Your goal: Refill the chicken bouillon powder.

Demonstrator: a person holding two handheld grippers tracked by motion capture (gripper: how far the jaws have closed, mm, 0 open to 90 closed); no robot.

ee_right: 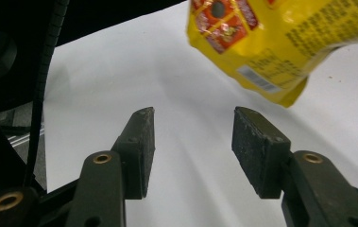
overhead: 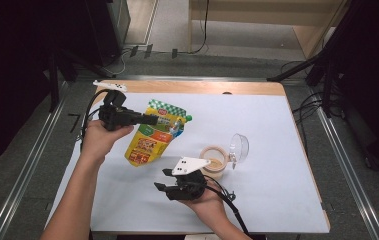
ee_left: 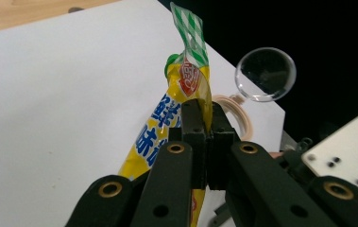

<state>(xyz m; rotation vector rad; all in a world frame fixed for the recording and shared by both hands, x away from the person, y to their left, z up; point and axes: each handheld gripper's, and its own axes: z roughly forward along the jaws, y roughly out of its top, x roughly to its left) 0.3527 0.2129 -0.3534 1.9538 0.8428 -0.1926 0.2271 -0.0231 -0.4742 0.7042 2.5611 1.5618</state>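
From the high view, the yellow pouch (overhead: 154,136) hangs tilted above the white tabletop (overhead: 267,130), its green-striped top edge up by the left claw (overhead: 152,120) and its bottom corner low, near the sheet. It looks like a soft, crinkly film pack with some weight settled in the lower half, so it will likely sag and swing rather than hold its shape; the flat sealed top, beside the green cap (overhead: 188,118), seems the firmest place to pinch. To the right stands a small round jar (overhead: 214,161) with its clear lid (overhead: 239,147) tipped up at its side. The right claw (overhead: 166,179) waits below the pouch, near the jar, touching nothing.

Over to the left gripper view: the left claw is clenched on the pouch (ee_left: 186,90), both pads pressed flat against the film just under the striped seal. The film buckles around the pinch, which suggests a thin, slippery skin; a hold on the seal should slip less than one on the belly. The clear lid (ee_left: 265,74) and the jar rim (ee_left: 237,113) sit beyond.

Now the right gripper view: the right claw (ee_right: 193,142) is released, jaws spread wide and empty over the tabletop (ee_right: 120,71). The pouch's bottom corner (ee_right: 280,47) hangs ahead and above the right-hand pad, clear of both.
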